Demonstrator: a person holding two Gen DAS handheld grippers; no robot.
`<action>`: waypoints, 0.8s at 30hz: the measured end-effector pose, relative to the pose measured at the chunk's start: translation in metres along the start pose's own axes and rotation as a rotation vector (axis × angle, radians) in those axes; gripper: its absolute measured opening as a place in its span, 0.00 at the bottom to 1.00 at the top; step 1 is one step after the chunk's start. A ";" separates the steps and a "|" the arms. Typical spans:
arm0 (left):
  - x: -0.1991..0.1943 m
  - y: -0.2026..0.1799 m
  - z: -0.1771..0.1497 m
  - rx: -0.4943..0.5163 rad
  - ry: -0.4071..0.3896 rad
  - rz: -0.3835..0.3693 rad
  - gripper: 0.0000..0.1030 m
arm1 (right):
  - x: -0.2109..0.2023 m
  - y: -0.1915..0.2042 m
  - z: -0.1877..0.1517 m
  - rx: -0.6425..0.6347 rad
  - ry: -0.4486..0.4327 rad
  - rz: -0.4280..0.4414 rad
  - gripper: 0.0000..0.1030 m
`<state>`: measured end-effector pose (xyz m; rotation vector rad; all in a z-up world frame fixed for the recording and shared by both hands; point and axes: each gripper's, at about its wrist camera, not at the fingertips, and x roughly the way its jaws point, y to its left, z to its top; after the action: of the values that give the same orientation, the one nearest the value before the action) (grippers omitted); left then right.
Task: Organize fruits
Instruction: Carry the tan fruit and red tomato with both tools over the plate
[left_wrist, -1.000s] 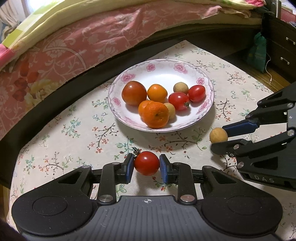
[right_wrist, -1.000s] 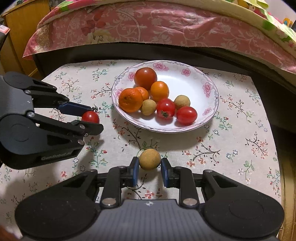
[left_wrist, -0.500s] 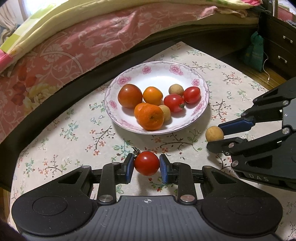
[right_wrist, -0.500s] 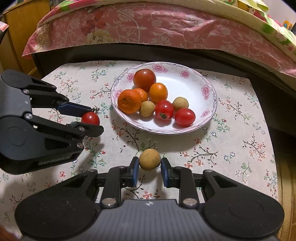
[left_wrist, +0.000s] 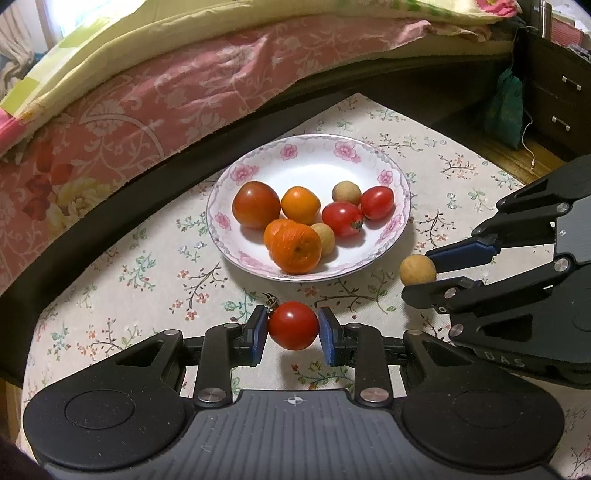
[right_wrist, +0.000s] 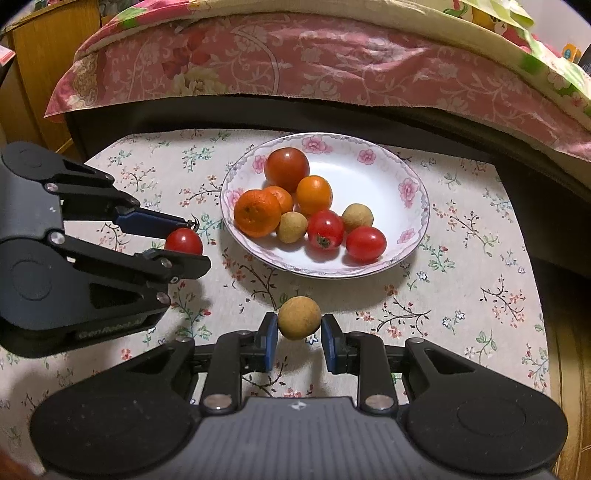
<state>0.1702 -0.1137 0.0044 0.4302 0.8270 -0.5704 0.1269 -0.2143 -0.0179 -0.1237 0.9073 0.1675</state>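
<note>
cherry tomato (left_wrist: 293, 325) in jaws, plate (left_wrist: 258, 173) beyond

black tongs (left_wrist: 293, 325), blue pads, silver screws

Place: a bedroom in a home.
Bed: a pink floral bedspread (right_wrist: 332, 62) and a yellow-green quilt (left_wrist: 155, 40) hang over a dark bed frame.
Table: a small table under a cream flower-print cloth (right_wrist: 461, 266) stands beside the bed.
Furniture: a dark drawer cabinet with metal handles (left_wrist: 557, 92); a light wooden cabinet (right_wrist: 40, 74).
</note>
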 end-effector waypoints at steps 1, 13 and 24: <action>0.000 0.000 0.000 0.001 -0.001 -0.001 0.36 | 0.000 0.000 0.000 0.000 -0.002 0.000 0.25; -0.005 -0.003 0.009 -0.003 -0.034 -0.003 0.37 | -0.006 -0.004 0.008 0.014 -0.033 -0.006 0.25; -0.002 0.002 0.024 -0.024 -0.071 0.003 0.34 | -0.009 -0.015 0.025 0.050 -0.069 -0.016 0.25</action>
<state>0.1836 -0.1253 0.0213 0.3872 0.7648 -0.5698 0.1436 -0.2253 0.0050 -0.0782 0.8413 0.1329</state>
